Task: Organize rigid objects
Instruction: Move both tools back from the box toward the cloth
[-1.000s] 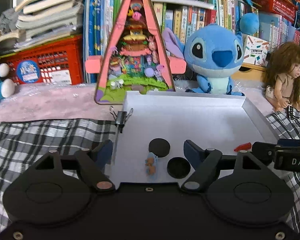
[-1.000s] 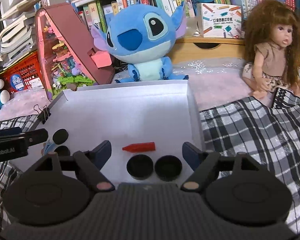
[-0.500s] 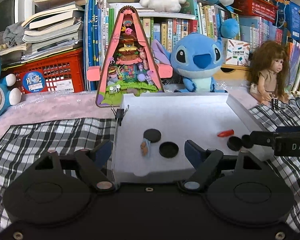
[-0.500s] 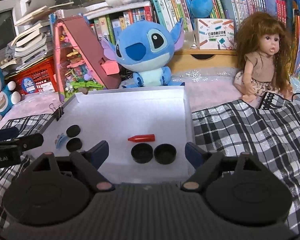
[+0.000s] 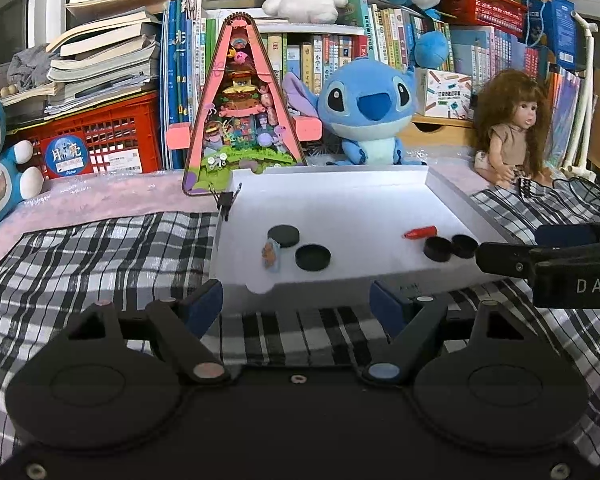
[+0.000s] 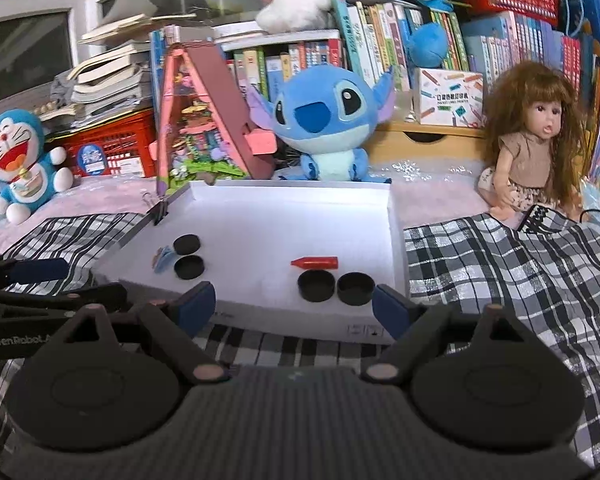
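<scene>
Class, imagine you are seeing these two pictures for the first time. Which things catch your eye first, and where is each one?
The big blue plush sits at the back, just behind the white tray. A long-haired doll sits to its right at the edge of the checked cloth, and a pink triangular toy house stands to its left. In the tray lie four black caps and a small red piece.

Hovering over the plaid cloth, just short of the white tray: right gripper, jaws spread wide, nothing between them. Lying near the tray's front wall: two black caps side by side, with a red pointed cap just behind. Sitting toward the tray's left: two more black caps beside a small blue figure. Showing at the left edge: left gripper. Sitting behind the tray: Stitch plush; doll.
</scene>
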`<state>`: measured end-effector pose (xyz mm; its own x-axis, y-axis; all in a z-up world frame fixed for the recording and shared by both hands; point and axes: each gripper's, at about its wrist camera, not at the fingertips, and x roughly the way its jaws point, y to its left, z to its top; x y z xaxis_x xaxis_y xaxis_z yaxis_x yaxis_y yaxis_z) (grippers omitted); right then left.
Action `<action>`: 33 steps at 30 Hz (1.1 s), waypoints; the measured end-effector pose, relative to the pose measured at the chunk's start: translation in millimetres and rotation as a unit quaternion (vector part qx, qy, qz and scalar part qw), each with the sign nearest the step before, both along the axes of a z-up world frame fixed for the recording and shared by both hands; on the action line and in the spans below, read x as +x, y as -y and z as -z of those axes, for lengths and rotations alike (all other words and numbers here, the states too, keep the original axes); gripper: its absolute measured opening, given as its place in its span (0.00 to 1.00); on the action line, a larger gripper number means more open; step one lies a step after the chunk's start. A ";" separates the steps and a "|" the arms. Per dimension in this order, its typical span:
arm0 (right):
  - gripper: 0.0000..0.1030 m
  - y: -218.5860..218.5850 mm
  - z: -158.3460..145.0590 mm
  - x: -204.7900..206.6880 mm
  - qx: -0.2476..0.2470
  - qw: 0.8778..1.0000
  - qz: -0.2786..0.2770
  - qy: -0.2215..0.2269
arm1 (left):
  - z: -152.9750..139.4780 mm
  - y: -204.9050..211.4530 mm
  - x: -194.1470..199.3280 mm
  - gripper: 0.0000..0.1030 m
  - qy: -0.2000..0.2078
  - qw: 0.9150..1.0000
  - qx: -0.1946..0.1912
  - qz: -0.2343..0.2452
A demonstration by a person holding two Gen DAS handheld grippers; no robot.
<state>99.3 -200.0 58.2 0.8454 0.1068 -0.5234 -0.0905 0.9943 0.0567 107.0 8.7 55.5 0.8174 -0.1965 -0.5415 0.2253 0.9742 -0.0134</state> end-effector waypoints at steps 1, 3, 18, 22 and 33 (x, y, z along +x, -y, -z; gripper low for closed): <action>0.89 -1.0 0.1 -3.5 -0.002 1.000 -0.002 0.002 | 0.8 -0.1 -3.1 0.77 0.000 1.000 0.000 0.001; 0.89 -2.3 0.5 -10.0 -0.005 1.000 -0.006 0.006 | 2.7 -0.4 -9.5 0.77 0.001 1.000 0.000 0.003; 0.90 -10.7 13.6 -59.5 -0.045 0.998 -0.038 0.028 | 21.2 -2.3 -58.0 0.78 0.008 1.000 -0.004 0.005; 0.90 -13.2 18.0 -70.2 -0.048 0.997 -0.044 0.029 | 25.1 -2.0 -66.0 0.78 0.011 1.000 0.000 0.006; 0.90 -13.6 30.5 -87.8 -0.034 0.998 -0.050 0.019 | 33.7 -6.6 -83.8 0.78 0.020 1.000 0.006 0.003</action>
<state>11.5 -186.4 27.7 0.8522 0.1564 -0.4993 -0.1894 0.9818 -0.0158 23.2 15.3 21.8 0.8370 -0.1950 -0.5113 0.2312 0.9729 0.0074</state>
